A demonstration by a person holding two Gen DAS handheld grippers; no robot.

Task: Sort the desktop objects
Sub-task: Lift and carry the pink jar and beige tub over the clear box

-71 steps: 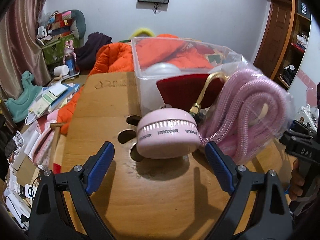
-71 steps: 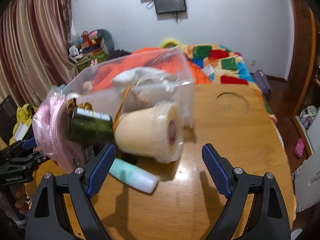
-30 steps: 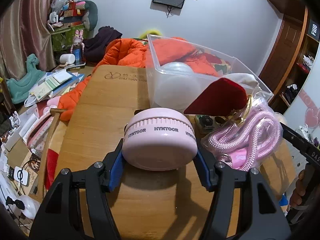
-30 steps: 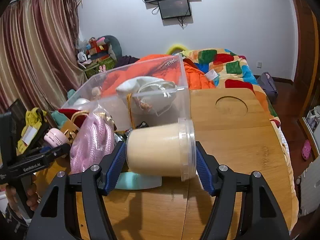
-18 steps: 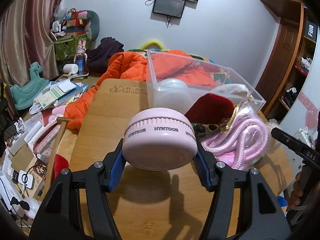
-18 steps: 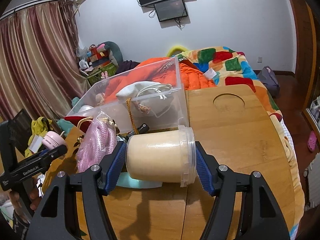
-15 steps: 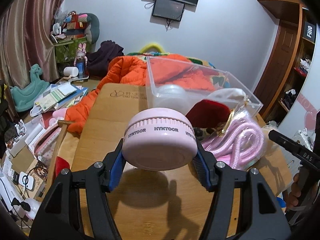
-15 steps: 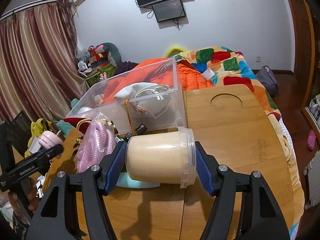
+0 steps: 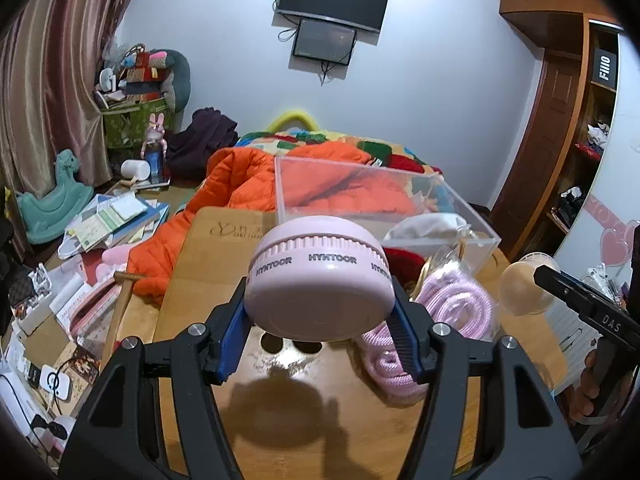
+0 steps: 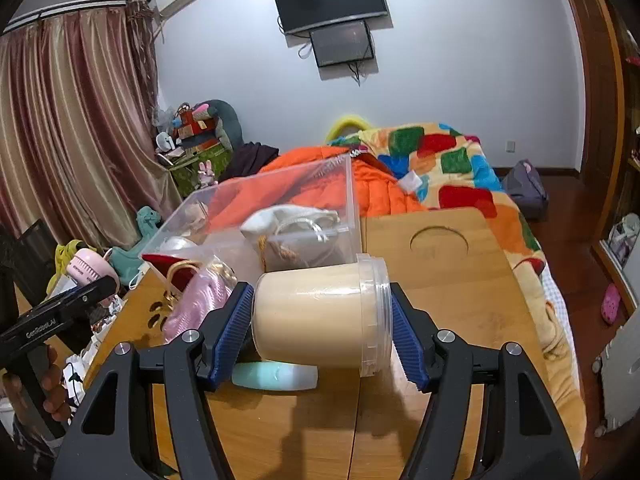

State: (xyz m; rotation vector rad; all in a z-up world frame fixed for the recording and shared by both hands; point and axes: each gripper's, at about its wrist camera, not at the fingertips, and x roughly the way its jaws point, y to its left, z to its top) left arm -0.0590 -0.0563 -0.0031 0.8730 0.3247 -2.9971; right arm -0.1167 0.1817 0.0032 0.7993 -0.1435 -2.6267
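My left gripper (image 9: 320,340) is shut on a round pink HYNTOOR device (image 9: 318,280) and holds it above the wooden table (image 9: 288,420). My right gripper (image 10: 320,332) is shut on a beige jar with a clear lid (image 10: 320,316), lying sideways, lifted off the table (image 10: 460,288). A clear plastic box (image 9: 360,196) stands behind, with a white drawstring pouch (image 10: 288,220) and other items inside. A bagged pink rope (image 9: 456,312) and a mint tube (image 10: 276,376) lie on the table. The jar also shows in the left wrist view (image 9: 520,288).
A red pouch (image 10: 168,264) lies beside the box. An orange jacket (image 9: 240,184) and a colourful blanket (image 10: 448,160) lie on the bed behind the table. Books and clutter (image 9: 104,224) cover the floor to the left. A round recess (image 10: 439,245) marks the table's far right.
Both grippers closed on their objects, the pink device and the beige jar, and have lifted them higher above the table. The clear box now sits lower in both views.
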